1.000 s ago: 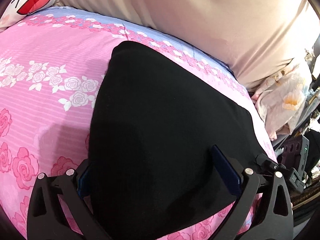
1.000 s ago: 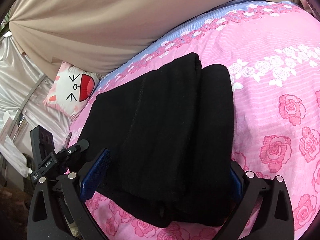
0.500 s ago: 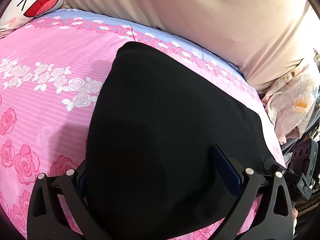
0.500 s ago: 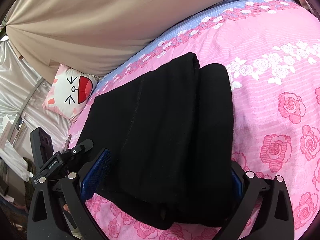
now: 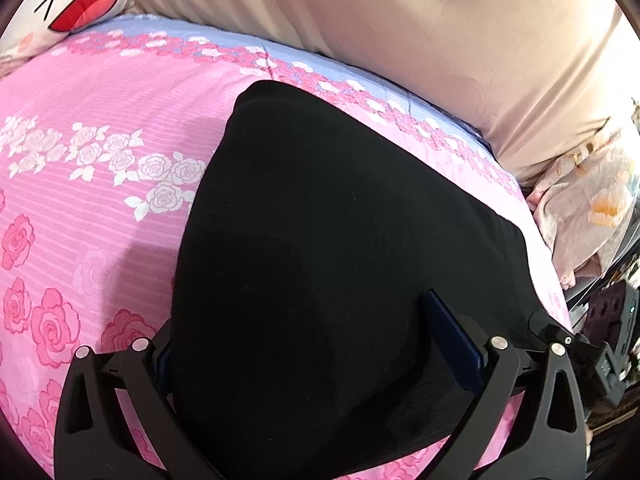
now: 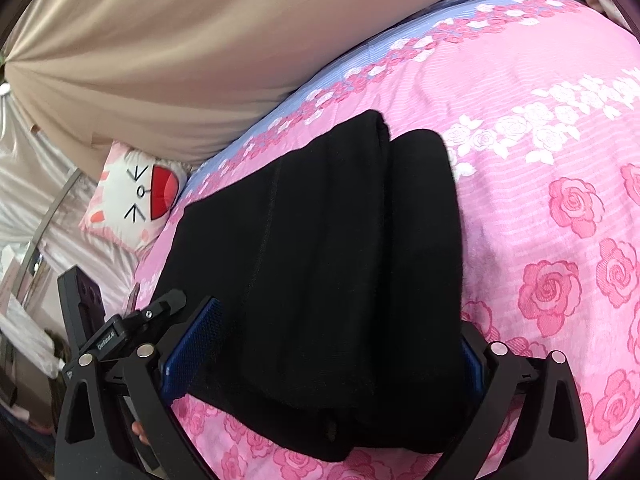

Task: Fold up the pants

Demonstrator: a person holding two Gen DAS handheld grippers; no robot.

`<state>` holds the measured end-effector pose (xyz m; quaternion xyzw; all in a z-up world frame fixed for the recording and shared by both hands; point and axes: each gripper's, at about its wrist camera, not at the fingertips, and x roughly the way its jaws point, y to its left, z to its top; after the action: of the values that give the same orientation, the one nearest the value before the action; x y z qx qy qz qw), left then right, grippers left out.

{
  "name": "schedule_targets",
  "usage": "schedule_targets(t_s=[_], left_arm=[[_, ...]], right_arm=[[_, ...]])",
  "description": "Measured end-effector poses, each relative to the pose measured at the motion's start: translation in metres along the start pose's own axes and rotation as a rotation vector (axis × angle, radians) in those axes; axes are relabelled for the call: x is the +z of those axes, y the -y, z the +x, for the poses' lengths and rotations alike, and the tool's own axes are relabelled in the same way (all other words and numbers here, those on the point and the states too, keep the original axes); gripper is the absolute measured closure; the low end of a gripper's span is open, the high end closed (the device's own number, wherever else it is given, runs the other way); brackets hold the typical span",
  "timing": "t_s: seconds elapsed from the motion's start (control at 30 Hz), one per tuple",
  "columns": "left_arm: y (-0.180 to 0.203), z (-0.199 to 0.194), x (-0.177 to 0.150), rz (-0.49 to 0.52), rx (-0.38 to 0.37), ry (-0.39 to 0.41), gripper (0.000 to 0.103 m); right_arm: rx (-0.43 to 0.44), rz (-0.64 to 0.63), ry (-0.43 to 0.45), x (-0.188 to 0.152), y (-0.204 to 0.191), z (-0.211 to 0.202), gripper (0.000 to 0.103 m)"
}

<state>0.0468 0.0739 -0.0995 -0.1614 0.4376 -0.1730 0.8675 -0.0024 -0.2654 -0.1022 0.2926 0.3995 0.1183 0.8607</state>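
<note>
A: Item one, nearest the lens?

B: Left gripper [image 5: 320,344], black frame, blue pads, jaws spread wide over the near part of the black pants [image 5: 340,260]. One finger [image 5: 452,336] lies on the cloth; the other sits at the cloth's left edge. Nothing pinched.

A: Item two?

B: Right gripper [image 6: 324,344], same build, jaws also wide apart, straddling the near end of the pants [image 6: 340,260]; its blue pad [image 6: 192,340] rests at the garment's left edge. The other gripper's body shows just beyond it at the bed's left edge, with a fingertip of the person underneath.

A: The pants themselves?

B: Folded into a thick stack, layered edges visible, lying on the pink rose bedspread [image 6: 560,220] near the bed's front edge, running toward the far side.

A: Farther back?

B: Blue floral border strip [image 5: 360,76] along the far edge. Cartoon-face cushion [image 6: 140,196] at the far corner. Beige drape [image 6: 180,40] behind everything. A pale floral cloth [image 5: 592,208] bunched off the bed's right side.
</note>
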Motion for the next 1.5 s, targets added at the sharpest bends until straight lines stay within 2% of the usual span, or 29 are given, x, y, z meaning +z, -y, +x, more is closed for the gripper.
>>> schedule_targets(t_s=[0.1, 0.17, 0.2, 0.23, 0.37, 0.4, 0.47, 0.57, 0.63, 0.67, 0.8, 0.87, 1.0, 1.1, 1.17, 1.23, 1.27, 1.33, 1.4, 1.5], left_arm=[[-0.009, -0.001, 0.007, -0.067, -0.091, -0.042, 0.005], [-0.015, -0.002, 0.012, -0.123, -0.171, -0.06, 0.005], [-0.015, 0.0, 0.013, -0.123, -0.177, -0.07, 0.005], [-0.013, 0.006, 0.014, -0.104, -0.151, -0.09, 0.005], [0.009, 0.015, 0.012, 0.017, -0.032, -0.084, 0.005], [0.014, 0.016, 0.01, 0.045, -0.004, -0.081, 0.005], [0.015, 0.015, 0.008, 0.057, 0.006, -0.072, 0.006], [0.012, 0.01, 0.006, 0.059, 0.016, -0.07, 0.016], [0.014, 0.004, 0.005, 0.07, 0.021, -0.07, 0.031], [0.017, -0.002, 0.006, 0.086, 0.029, -0.068, 0.035], [0.024, -0.023, 0.009, 0.106, 0.052, -0.037, 0.065], [0.026, -0.032, 0.01, 0.1, 0.026, -0.05, 0.067], [0.032, -0.039, 0.001, 0.111, 0.01, -0.087, 0.07], [0.036, -0.044, -0.01, 0.112, -0.017, -0.121, 0.069], [0.035, -0.039, -0.015, 0.104, -0.007, -0.14, 0.064], [0.031, -0.028, -0.015, 0.076, 0.01, -0.161, 0.047], [0.029, -0.024, -0.015, 0.067, 0.011, -0.168, 0.042], [0.021, -0.01, -0.013, 0.029, 0.006, -0.19, 0.021], [0.017, -0.002, -0.013, 0.02, -0.046, -0.192, 0.011], [0.026, 0.003, -0.013, 0.056, -0.013, -0.176, 0.008]], right_arm=[[0.021, 0.029, -0.004, 0.002, 0.002, -0.001, 0.017], [0.072, 0.031, -0.014, 0.005, 0.001, -0.002, 0.018], [0.085, 0.022, -0.012, 0.006, -0.001, -0.003, 0.018], [0.086, 0.011, -0.022, 0.008, -0.001, -0.001, 0.017], [0.053, -0.002, -0.047, 0.009, -0.002, 0.01, 0.018], [0.038, -0.01, -0.041, 0.008, -0.003, 0.011, 0.032], [0.014, -0.029, -0.038, 0.004, -0.005, 0.01, 0.05], [0.018, -0.053, -0.015, 0.001, -0.009, 0.004, 0.056], [0.007, -0.072, -0.001, 0.0, -0.013, 0.001, 0.058], [0.005, -0.079, 0.005, -0.001, -0.018, 0.001, 0.059], [0.049, -0.085, 0.032, -0.001, -0.025, -0.013, 0.062], [0.091, -0.093, 0.047, -0.002, -0.029, -0.024, 0.062], [0.094, -0.085, 0.034, -0.008, -0.029, -0.041, 0.062], [0.091, -0.053, 0.019, -0.015, -0.02, -0.053, 0.061], [0.079, -0.023, 0.001, -0.019, -0.008, -0.053, 0.06], [0.07, 0.016, -0.027, -0.023, 0.005, -0.046, 0.058], [0.07, 0.048, -0.034, -0.025, 0.014, -0.041, 0.054], [0.111, 0.104, -0.052, -0.026, 0.027, -0.032, 0.051], [0.125, 0.106, -0.045, -0.026, 0.029, -0.03, 0.047], [0.089, 0.048, -0.052, -0.024, 0.021, -0.025, 0.043]])
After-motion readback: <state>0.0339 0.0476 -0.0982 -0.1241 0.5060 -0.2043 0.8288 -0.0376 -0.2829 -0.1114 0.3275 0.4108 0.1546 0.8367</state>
